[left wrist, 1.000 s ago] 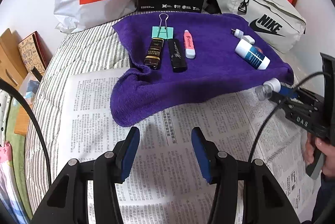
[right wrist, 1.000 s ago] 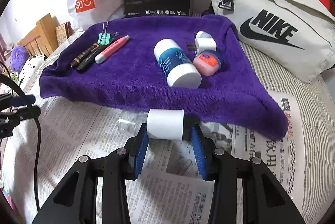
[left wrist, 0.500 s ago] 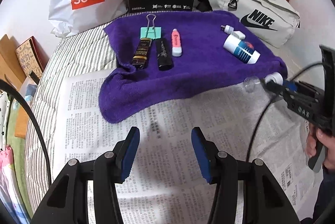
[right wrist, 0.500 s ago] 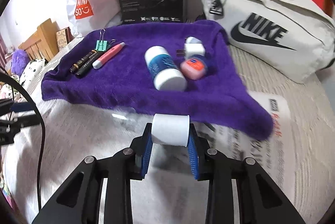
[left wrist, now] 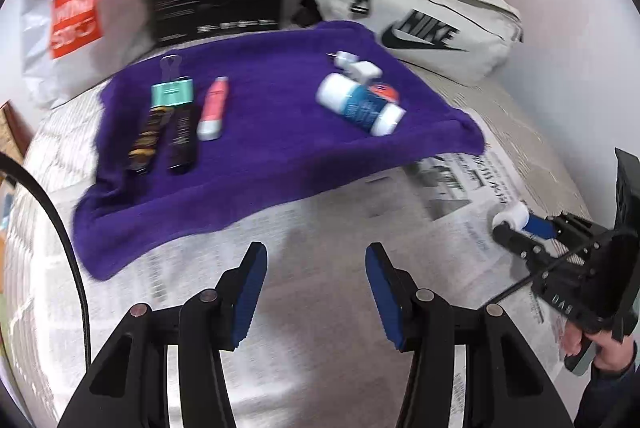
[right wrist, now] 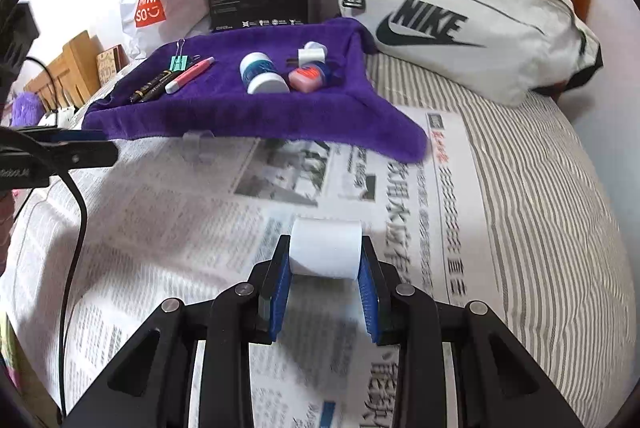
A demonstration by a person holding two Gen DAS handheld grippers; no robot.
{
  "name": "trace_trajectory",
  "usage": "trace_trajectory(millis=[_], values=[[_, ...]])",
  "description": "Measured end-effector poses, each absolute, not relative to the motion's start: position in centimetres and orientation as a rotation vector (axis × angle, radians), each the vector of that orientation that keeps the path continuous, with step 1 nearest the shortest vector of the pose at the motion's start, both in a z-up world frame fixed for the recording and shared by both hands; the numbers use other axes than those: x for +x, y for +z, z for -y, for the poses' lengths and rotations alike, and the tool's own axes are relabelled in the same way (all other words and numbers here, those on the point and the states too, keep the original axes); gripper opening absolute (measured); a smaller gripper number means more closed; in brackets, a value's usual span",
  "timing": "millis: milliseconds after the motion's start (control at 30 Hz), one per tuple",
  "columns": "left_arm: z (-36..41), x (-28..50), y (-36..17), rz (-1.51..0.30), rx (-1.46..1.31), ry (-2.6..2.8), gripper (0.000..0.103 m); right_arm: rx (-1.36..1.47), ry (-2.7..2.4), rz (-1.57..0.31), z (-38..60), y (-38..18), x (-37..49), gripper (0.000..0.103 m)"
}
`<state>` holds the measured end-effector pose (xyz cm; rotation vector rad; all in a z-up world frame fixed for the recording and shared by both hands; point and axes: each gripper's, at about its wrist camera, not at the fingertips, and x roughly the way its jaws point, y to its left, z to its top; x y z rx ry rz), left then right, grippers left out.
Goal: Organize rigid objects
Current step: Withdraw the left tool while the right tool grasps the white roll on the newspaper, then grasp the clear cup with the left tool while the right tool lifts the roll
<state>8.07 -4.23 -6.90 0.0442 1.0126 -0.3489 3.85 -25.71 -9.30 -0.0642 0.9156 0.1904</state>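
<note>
Two grippers are in view, one in each of your hands. Your right gripper (right wrist: pixel 325 270) has just finished closing and now pinches a small white cylindrical cap or bottle end (right wrist: pixel 326 248) between its blue pads, held above the printed newspaper (right wrist: pixel 168 228) that covers the striped bed. A second ago that white piece sat just at the near edge of the purple terry towel (right wrist: pixel 224 107); it has since been drawn back and away, well clear of the cloth. A small clear plastic piece (right wrist: pixel 198 143) (too faint to identify) lies on the paper at the towel's near edge.

Your left gripper (left wrist: pixel 316 288) hovers over the newspaper with its jaws partly apart and nothing between them. Its view has shifted sideways and is blurred by motion.

On the towel, the items lie in two groups. On one side: a mint-green binder clip (left wrist: pixel 173 93), two dark pen-like sticks (left wrist: pixel 164 135) and a pink and white marker (left wrist: pixel 215 109). On the other: a white bottle with a blue label (left wrist: pixel 360 103), a small white plug adapter (left wrist: pixel 356 65) and a round pink-lidded tin (right wrist: pixel 307 77).

The firm hold and the retreat suggest the white piece is now being carried, probably toward a spot among the sorted things. Its smooth round wall could slip, so keep the squeeze steady.
</note>
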Motion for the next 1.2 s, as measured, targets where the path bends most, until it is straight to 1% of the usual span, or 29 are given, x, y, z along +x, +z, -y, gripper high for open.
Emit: trace_trajectory(millis=[300, 567, 600, 633, 700, 833, 1033, 1200], values=[[8.5, 10.9, -7.8, -1.044, 0.08, -0.387, 0.049, -0.037, 0.195, -0.886, 26.4, -9.8, 2.4, 0.031], [10.3, 13.4, -9.6, -1.103, 0.072, -0.379, 0.049, -0.03, 0.213, -0.863, 26.7, -10.1, 2.2, 0.031], [10.4, 13.6, -9.8, -1.108, 0.072, -0.381, 0.047, -0.03, 0.213, -0.863, 26.7, -10.1, 2.2, 0.031], [10.6, 13.7, -9.9, -1.11, 0.08, -0.379, 0.043, -0.031, 0.212, -0.862, 26.7, -10.2, 2.2, 0.031], [10.9, 13.8, -9.9, -1.102, 0.109, -0.371, 0.039, -0.041, 0.207, -0.857, 26.5, -10.2, 2.2, 0.031], [10.2, 13.7, -9.9, -1.092, 0.129, -0.379, 0.018, -0.052, 0.202, -0.855, 26.3, -10.2, 2.1, 0.032], [8.3, 13.1, -9.8, -1.078, 0.137, -0.379, 0.018, -0.057, 0.199, -0.854, 26.3, -10.2, 2.2, 0.032], [8.6, 13.6, -9.8, -1.069, 0.139, -0.387, 0.018, -0.058, 0.197, -0.854, 26.2, -10.3, 2.2, 0.032]])
